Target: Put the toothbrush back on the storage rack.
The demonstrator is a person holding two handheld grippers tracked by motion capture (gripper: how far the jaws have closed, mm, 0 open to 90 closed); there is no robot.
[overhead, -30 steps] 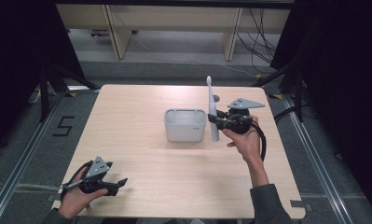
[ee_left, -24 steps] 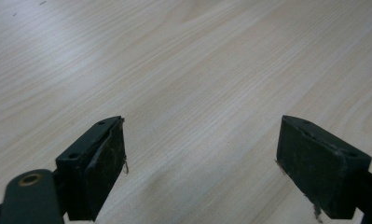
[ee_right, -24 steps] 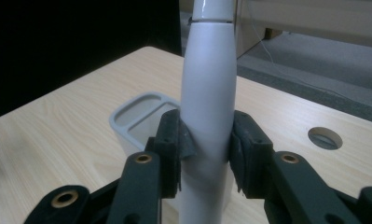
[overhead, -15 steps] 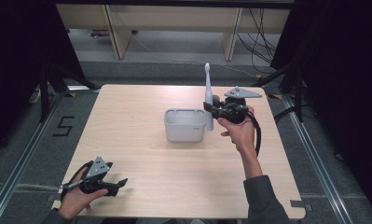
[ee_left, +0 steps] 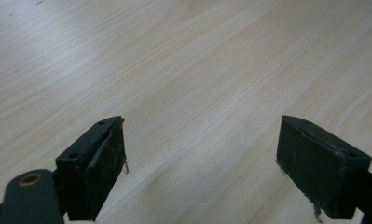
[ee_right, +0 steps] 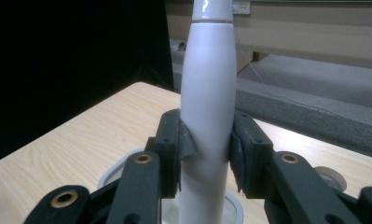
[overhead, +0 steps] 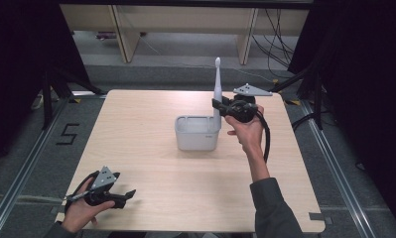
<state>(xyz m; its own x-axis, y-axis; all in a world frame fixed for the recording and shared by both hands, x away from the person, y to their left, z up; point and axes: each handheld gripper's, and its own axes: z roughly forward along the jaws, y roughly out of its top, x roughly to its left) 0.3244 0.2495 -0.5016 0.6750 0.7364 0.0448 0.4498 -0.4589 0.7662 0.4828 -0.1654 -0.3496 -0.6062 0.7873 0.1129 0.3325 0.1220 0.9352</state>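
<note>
A white electric toothbrush (overhead: 217,91) stands upright, its lower end over the right side of a white rectangular holder (overhead: 197,133) in the middle of the table. My right gripper (overhead: 217,105) is shut on the toothbrush handle (ee_right: 208,107), with both pads pressed against its sides. The holder's rim (ee_right: 110,175) lies just below the jaws in the right gripper view. My left gripper (overhead: 128,196) rests low at the near left corner of the table, open. Its jaws (ee_left: 200,172) stand wide apart over bare wood with nothing between them.
The light wooden table (overhead: 151,119) has dark floor and metal rails around it. Wooden furniture legs (overhead: 123,37) and cables (overhead: 277,29) lie beyond the far edge. A black cable (overhead: 266,136) trails from the right gripper along the forearm.
The right gripper has carried the toothbrush up and away toward the far side, bringing it more upright over the holder's right end. The left gripper has stayed put.
</note>
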